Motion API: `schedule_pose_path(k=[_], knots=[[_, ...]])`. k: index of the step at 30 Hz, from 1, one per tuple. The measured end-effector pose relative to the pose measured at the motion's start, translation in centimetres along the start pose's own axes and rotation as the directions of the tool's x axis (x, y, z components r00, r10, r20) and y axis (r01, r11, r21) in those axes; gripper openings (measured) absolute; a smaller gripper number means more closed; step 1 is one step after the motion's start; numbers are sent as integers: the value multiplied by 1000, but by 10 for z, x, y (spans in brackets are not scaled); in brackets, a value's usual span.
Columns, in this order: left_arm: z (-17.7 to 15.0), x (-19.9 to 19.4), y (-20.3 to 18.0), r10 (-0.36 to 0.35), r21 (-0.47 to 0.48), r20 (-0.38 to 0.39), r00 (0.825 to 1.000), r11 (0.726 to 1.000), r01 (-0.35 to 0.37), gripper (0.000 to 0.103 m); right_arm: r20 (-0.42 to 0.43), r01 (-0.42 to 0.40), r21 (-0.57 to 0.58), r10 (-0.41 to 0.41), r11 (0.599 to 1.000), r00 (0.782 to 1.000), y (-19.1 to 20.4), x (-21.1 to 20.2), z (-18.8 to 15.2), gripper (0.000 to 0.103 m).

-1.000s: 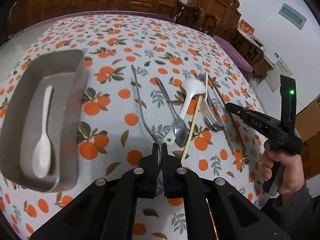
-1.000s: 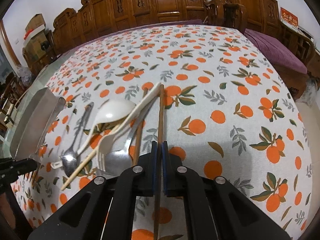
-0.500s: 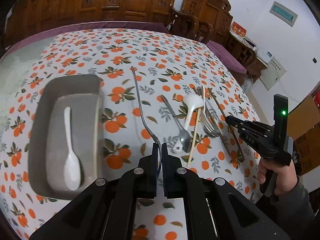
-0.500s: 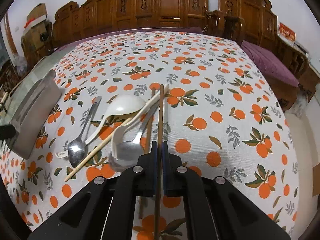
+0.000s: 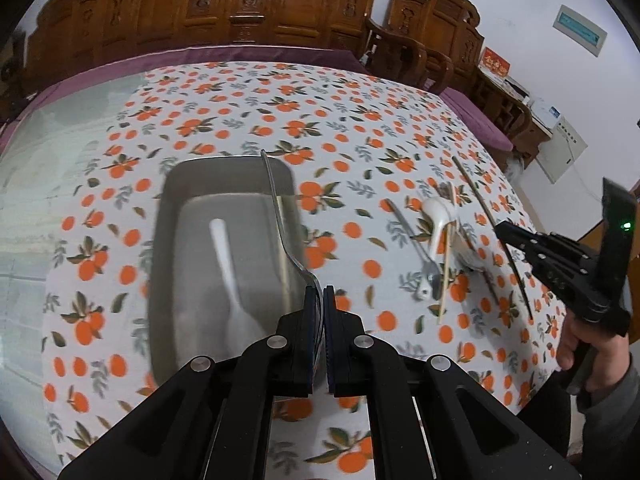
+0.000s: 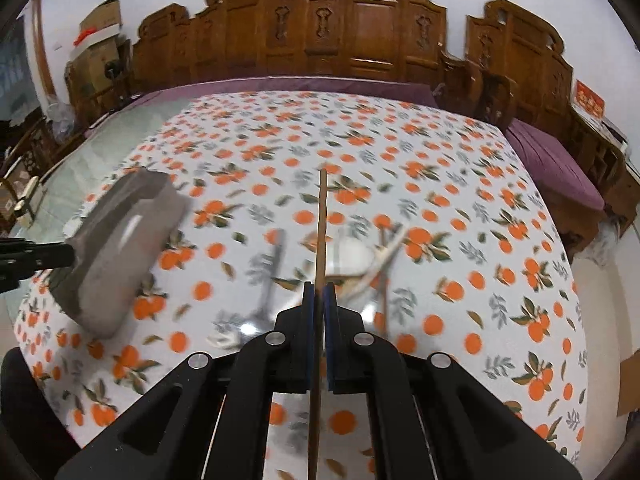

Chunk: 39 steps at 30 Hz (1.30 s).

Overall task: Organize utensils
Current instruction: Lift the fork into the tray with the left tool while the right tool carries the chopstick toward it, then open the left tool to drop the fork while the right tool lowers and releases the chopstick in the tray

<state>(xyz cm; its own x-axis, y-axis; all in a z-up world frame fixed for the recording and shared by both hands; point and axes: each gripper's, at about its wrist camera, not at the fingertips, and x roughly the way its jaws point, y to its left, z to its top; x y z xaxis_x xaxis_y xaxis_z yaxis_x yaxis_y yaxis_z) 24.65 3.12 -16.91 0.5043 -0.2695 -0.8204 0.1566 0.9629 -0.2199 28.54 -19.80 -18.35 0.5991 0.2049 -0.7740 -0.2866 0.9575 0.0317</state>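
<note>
Ahead and to the left of your left gripper (image 5: 319, 294) sits the metal tray (image 5: 168, 216) on the orange-print tablecloth (image 5: 340, 120). A white plastic spoon (image 5: 230, 276) lies along the tray floor, bowl end toward you, and a pale chopstick (image 5: 283, 256) lies beside it nearer the tray's right wall.

Your left gripper is pressed shut on a metal utensil (image 5: 280, 216), pinching its wider end between the pads; whether that end is a fork or a spoon is hidden by the fingers. The thin handle curves up and away from the tongs, over the right side of the tray.

To the right of the left gripper, well apart from the tray, the remaining utensils lie in a loose pile (image 5: 444, 248) on the cloth: a white ladle-shaped spoon, a metal spoon, a light chopstick and other pieces, partly blurred.

Farther right, your right gripper (image 6: 319, 292) is clamped on a brown chopstick (image 6: 320, 232), which runs straight forward between its fingers and back under the gripper body. The chopstick is held above the pile. From this view the tray lies ahead and far to the left of the tongs.
</note>
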Motion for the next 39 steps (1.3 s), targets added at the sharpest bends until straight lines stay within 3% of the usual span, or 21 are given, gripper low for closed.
schedule_pose_path(k=[20, 30, 39], knots=[[-10, 32, 57, 15, -40, -98, 995, 999, -19, 3, -52, -238, -48, 236, 970, 970, 111, 7, 35, 6], [-4, 8, 68, 33, -67, -44, 998, 997, -36, 3, -67, -301, -64, 297, 951, 952, 147, 19, 48, 6], [-10, -31, 94, 111, -107, 16, 994, 988, -109, 4, -100, -339, -27, 335, 940, 937, 181, 53, 59, 6]])
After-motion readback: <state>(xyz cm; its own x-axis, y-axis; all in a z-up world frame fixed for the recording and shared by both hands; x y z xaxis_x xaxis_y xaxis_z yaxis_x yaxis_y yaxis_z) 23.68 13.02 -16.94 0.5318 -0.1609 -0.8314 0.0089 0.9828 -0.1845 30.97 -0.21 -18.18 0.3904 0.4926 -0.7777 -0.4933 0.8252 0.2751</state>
